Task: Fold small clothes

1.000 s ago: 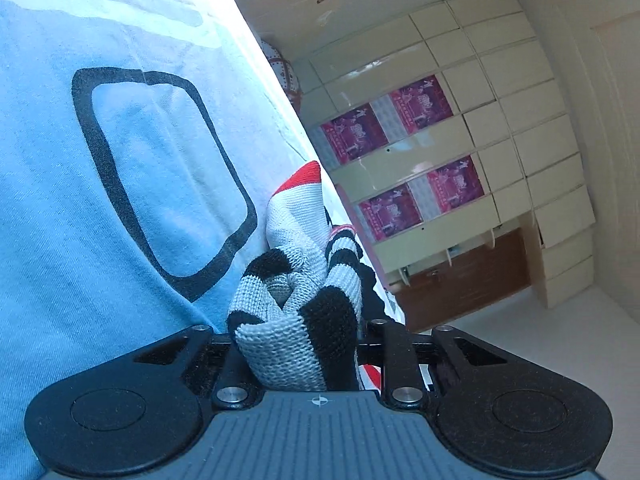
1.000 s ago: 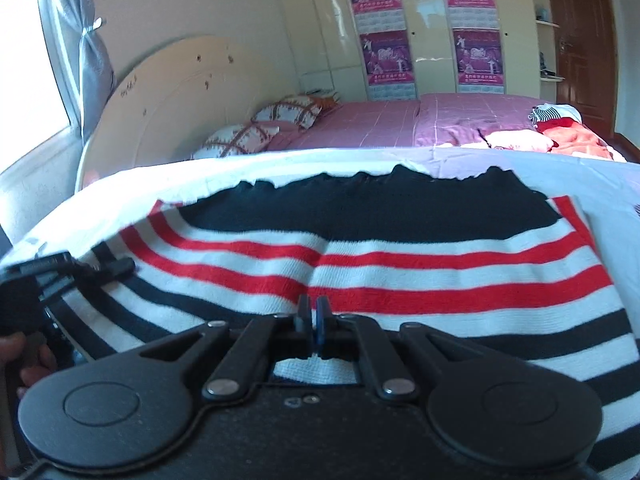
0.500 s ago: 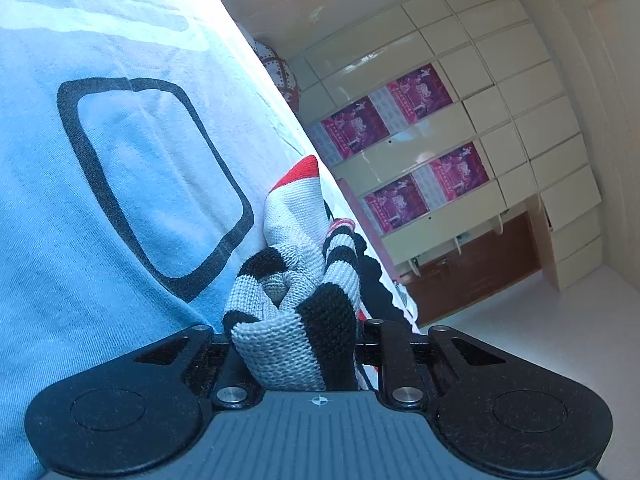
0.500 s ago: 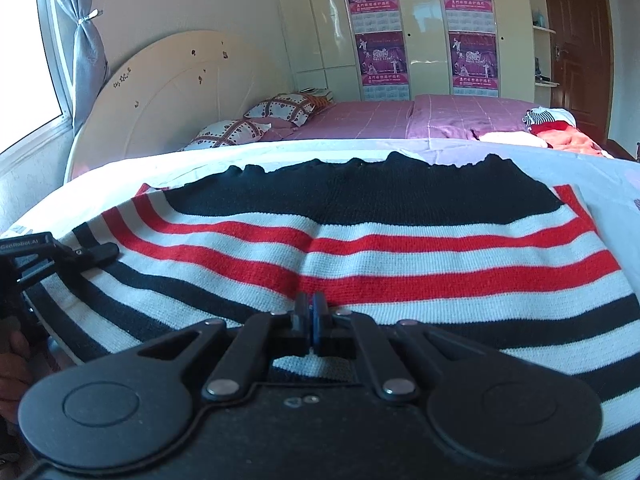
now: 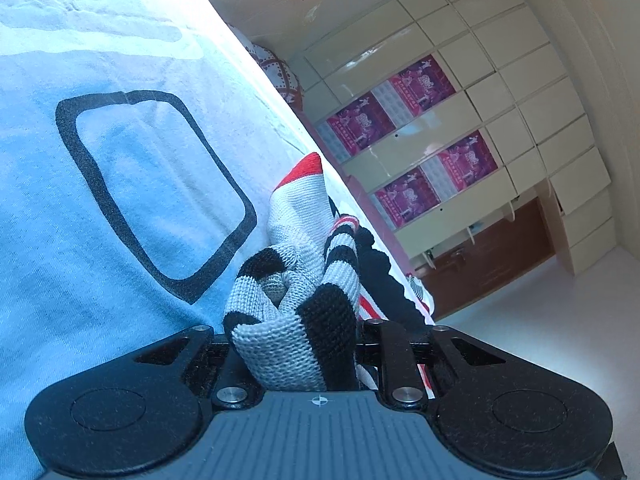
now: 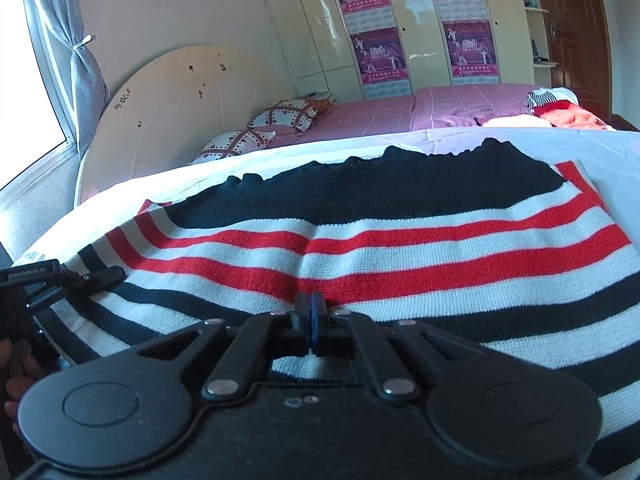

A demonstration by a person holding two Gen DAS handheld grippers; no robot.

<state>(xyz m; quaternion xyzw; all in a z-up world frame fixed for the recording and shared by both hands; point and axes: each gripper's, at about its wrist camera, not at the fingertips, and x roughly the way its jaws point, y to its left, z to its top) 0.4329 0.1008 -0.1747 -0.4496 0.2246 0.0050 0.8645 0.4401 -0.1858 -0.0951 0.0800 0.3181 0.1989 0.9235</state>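
A knit sweater [image 6: 400, 248] with black, white and red stripes lies spread on a pale blue sheet [image 6: 612, 148]. My right gripper [image 6: 311, 312] is shut on the sweater's near edge at its middle. My left gripper [image 5: 296, 344] is shut on a bunched corner of the same sweater [image 5: 304, 280]; its fingertips are hidden by the cloth. In the right wrist view the left gripper [image 6: 80, 280] shows at the sweater's left edge, with a hand below it.
The blue sheet with a black rounded-rectangle print [image 5: 152, 184] fills the left wrist view. Behind lie a pink bed [image 6: 440, 108] with patterned pillows [image 6: 280, 116], a round headboard [image 6: 180, 100], a clothes pile [image 6: 560, 108], wardrobes with posters [image 6: 420, 32], a door [image 6: 576, 32].
Both grippers keep their hold. The views have shifted slightly, with the far black hem of the sweater sitting lower and farther in the right wrist view.
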